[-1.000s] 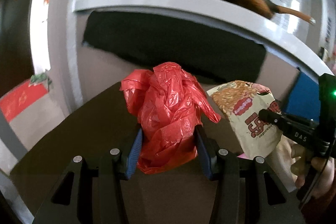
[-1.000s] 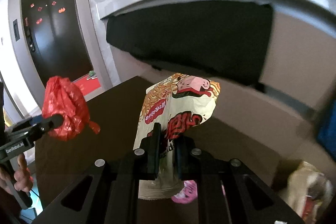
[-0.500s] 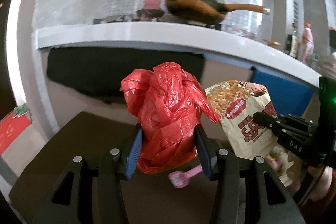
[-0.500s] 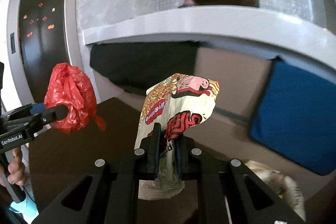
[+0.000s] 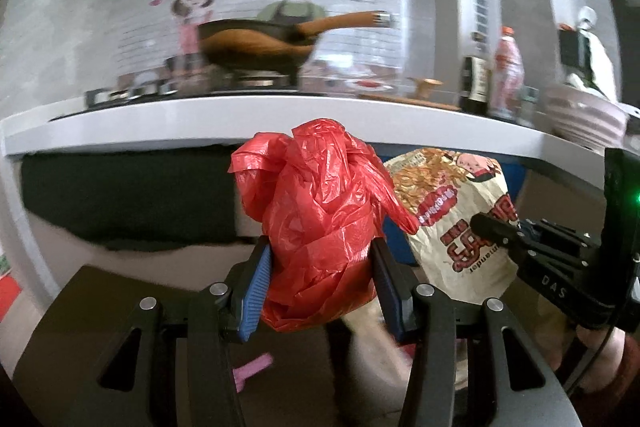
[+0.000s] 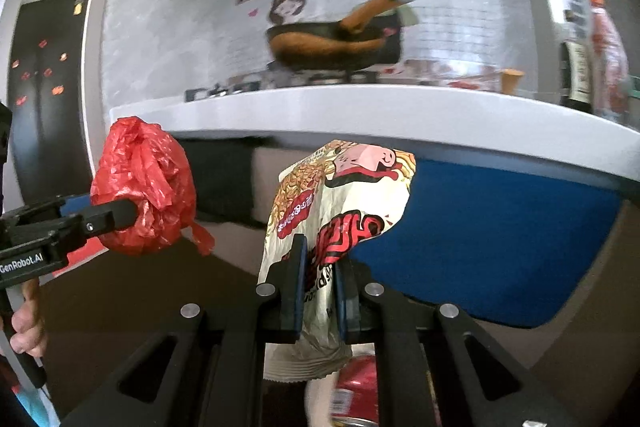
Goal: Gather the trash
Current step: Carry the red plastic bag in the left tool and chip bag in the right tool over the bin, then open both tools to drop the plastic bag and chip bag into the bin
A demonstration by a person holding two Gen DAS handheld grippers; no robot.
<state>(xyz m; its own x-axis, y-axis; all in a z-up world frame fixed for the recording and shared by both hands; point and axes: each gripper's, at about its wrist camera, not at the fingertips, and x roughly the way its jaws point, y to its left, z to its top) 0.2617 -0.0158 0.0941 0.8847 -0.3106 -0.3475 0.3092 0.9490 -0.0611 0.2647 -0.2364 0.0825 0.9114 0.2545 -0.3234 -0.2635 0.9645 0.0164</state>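
Left gripper (image 5: 320,267) has its blue-padded jaws clamped on both sides of a crumpled red plastic bag (image 5: 320,223), lifted in the air with the bag bulging up above the pads. Right gripper (image 6: 318,291) has its jaws pinched nearly closed on the lower part of a cream and red printed noodle wrapper (image 6: 340,203), flat foil-like packet standing upright out of the pads, bottom seam hanging below them. In the left wrist view the noodle wrapper (image 5: 452,223) is just right of the red plastic bag, the two close, touching or not cannot tell. In the right wrist view the red plastic bag (image 6: 144,187) is left of the wrapper and well apart from it, a bare hand (image 6: 26,323) on the left gripper's handle below the bag. Both items sit in front of a white desk edge (image 5: 160,131) with a brown pan with wooden handle (image 5: 256,47) up on it, blurred; bottles (image 5: 476,83) to the right of the pan. A blue panel (image 6: 500,239) is under the desk behind the wrapper. A red can (image 6: 356,391) is below the wrapper, blurred. A small pink item (image 5: 252,371) lies on the dark surface below the bag.
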